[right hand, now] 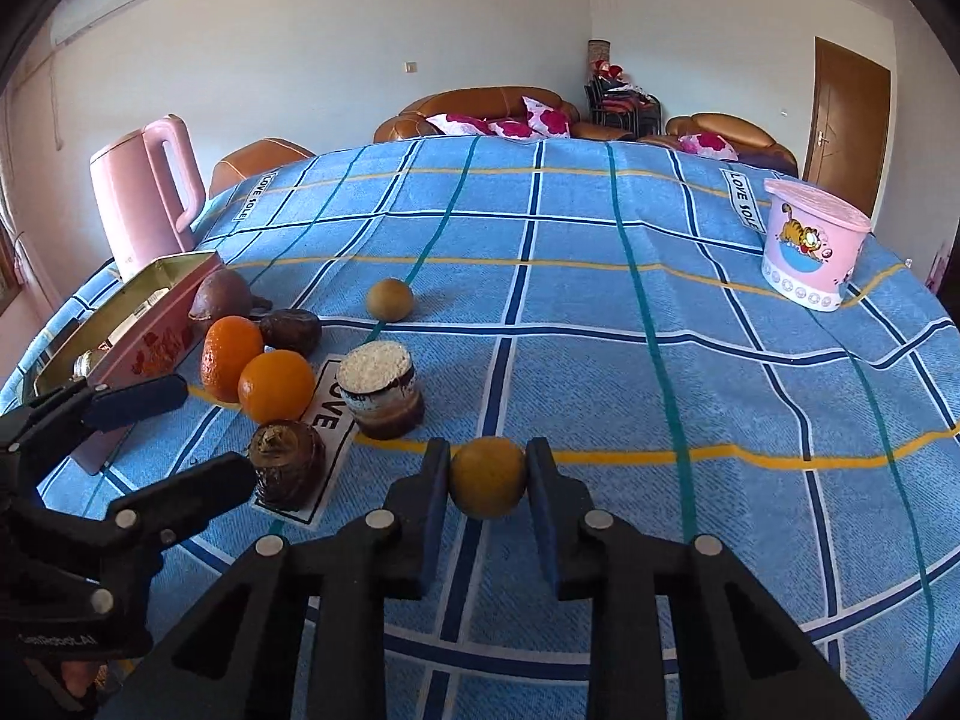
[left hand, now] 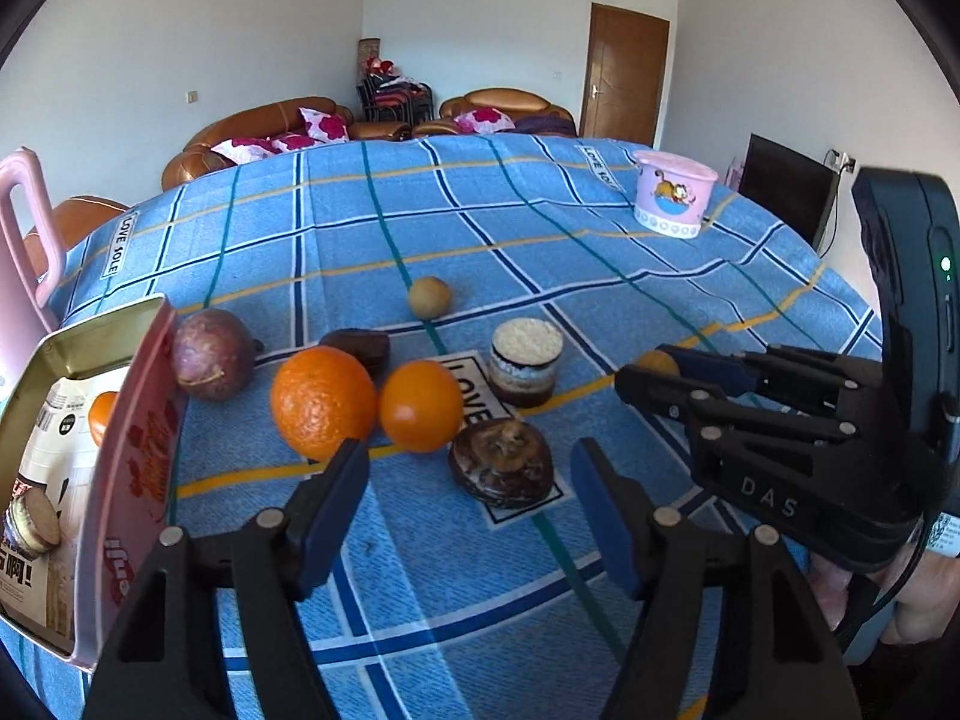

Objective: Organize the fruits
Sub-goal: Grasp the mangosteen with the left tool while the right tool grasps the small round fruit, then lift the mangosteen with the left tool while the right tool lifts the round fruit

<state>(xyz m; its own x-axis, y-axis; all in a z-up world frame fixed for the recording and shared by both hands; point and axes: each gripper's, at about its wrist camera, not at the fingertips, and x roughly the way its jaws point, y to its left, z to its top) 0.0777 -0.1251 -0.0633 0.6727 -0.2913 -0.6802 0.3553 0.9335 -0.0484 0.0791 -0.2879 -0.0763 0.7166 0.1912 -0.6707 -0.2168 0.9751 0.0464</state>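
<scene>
My right gripper is shut on a small yellow-orange fruit just above the blue checked cloth; the gripper also shows in the left wrist view. My left gripper is open and empty, low over the cloth near a dark brown fruit. Two oranges, a purple passion fruit, another dark fruit and a small tan fruit lie ahead. An open pink tin at the left holds an orange fruit and a packet.
A round cake-like snack stands among the fruits. A pink lidded tub sits at the far right of the table, a pink kettle at the far left. Sofas and a door are behind.
</scene>
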